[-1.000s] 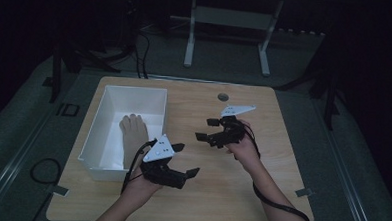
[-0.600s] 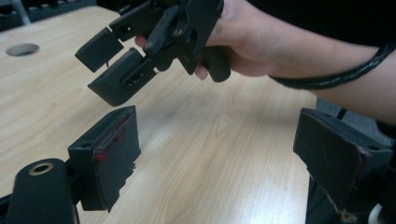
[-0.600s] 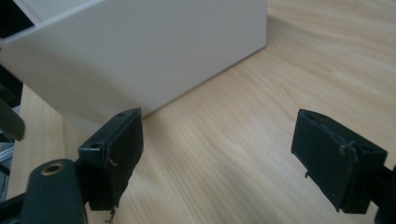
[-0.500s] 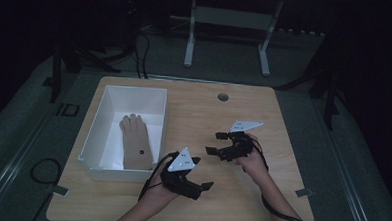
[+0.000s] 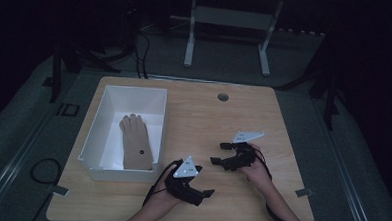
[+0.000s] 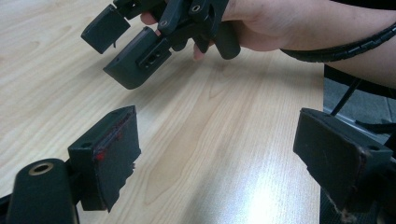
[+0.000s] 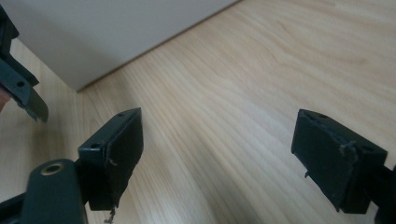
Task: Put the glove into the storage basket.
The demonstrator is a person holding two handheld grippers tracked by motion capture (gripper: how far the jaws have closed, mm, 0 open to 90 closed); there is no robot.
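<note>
A tan glove [image 5: 135, 143] lies flat inside a white bin [image 5: 98, 131] on the left half of the wooden table [image 5: 209, 116]. My left gripper [image 5: 204, 196] [image 6: 224, 158] hovers low near the table's front edge, right of the bin, open with nothing between its pads. My right gripper [image 5: 219, 154] [image 7: 219, 158] sits a little farther back and to the right, its jaws pointing left, open and empty. In the left gripper view the right gripper [image 6: 149, 42] shows ahead, held by a hand [image 6: 275, 25]. The right gripper view shows the bin's white wall [image 7: 116, 32] ahead.
A round cable hole [image 5: 223, 97] sits near the table's far edge. Tape pieces mark the front corners [image 5: 60, 189] [image 5: 303, 193]. Bare wood lies between the bin and the grippers. A desk frame [image 5: 227, 37] stands on the dark floor beyond.
Both grippers have drawn back toward the table's front edge. The left one also moved right, away from the bin. The glove has stayed in the bin.
</note>
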